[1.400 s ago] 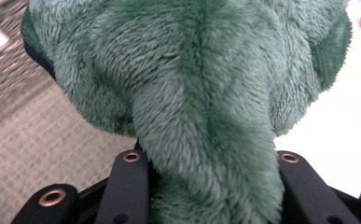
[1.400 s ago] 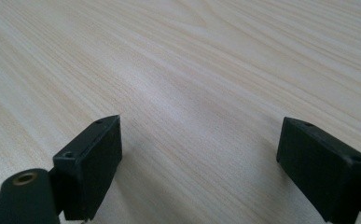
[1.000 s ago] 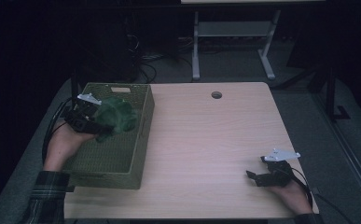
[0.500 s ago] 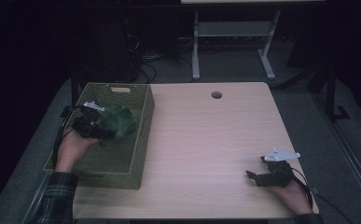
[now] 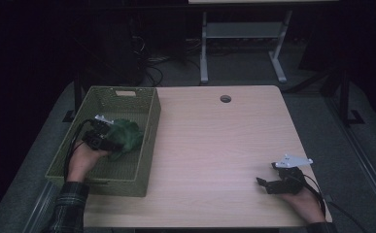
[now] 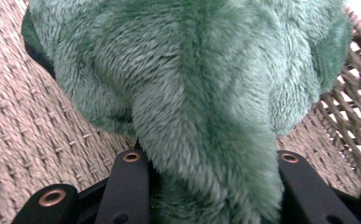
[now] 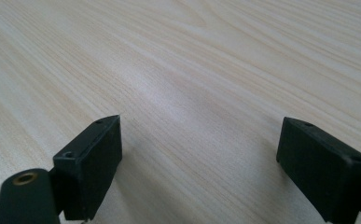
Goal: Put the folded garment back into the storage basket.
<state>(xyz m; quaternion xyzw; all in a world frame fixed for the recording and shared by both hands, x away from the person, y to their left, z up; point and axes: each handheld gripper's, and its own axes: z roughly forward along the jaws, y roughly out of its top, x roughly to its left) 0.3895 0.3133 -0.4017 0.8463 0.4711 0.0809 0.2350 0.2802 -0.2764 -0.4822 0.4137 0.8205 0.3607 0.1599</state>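
A green plush toy (image 5: 125, 136) sits low inside the woven green basket (image 5: 142, 167) at the table's left. My left gripper (image 5: 109, 143) is shut on it. In the left gripper view the green plush toy (image 6: 201, 93) bulges out between the two black jaws, close over the basket's woven floor (image 6: 24, 135). My right gripper (image 5: 263, 183) rests on the light wooden table (image 5: 214, 145) near its front right corner. Its jaws stand wide apart in the right gripper view, with only bare tabletop (image 7: 192, 93) between them.
The basket's right wall (image 5: 149, 133) rises beside the plush toy. A round cable hole (image 5: 225, 99) marks the table's far edge. A metal stand (image 5: 241, 43) and cables lie on the dark floor beyond the table.
My left hand has sunk into the basket with the plush toy, from above its rim down toward its floor. The right hand has kept still.
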